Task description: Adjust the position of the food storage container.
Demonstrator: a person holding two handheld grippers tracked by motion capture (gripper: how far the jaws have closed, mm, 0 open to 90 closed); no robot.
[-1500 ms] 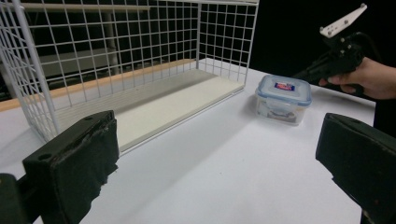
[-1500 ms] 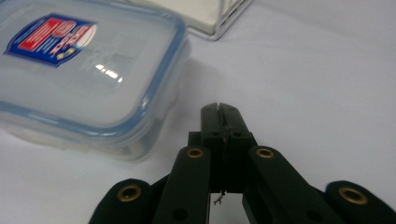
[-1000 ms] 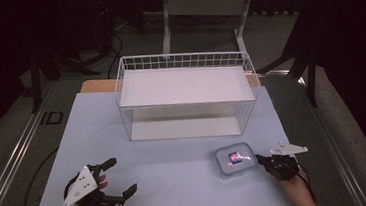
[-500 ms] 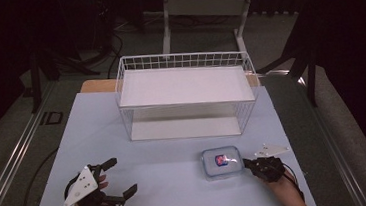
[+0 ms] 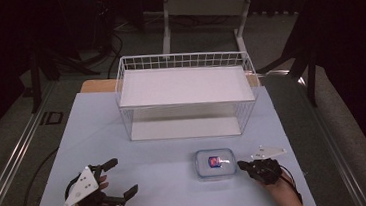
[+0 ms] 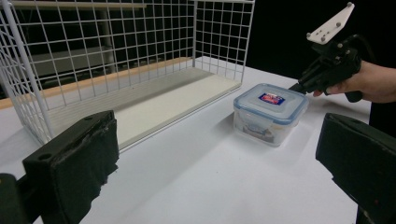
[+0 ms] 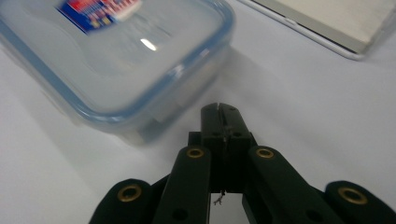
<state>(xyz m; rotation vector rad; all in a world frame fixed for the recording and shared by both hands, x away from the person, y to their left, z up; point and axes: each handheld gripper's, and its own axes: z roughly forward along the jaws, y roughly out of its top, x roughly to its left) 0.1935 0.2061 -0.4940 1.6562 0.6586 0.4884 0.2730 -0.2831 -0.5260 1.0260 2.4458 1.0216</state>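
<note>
the closed right gripper point(image 5: 240, 164) sits just beside the lidded container point(image 5: 216, 163).

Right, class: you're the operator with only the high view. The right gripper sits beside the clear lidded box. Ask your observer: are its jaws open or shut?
Observer: Shut. In the right gripper view the right gripper has its jaws pressed together, nothing between them.
Operator: Is the box empty?
Observer: No. In the left gripper view something dark lies at the bottom of the box, seen through its clear wall.
Operator: Anything about the lid?
Observer: A blue band runs around the rim of the lid.
</note>
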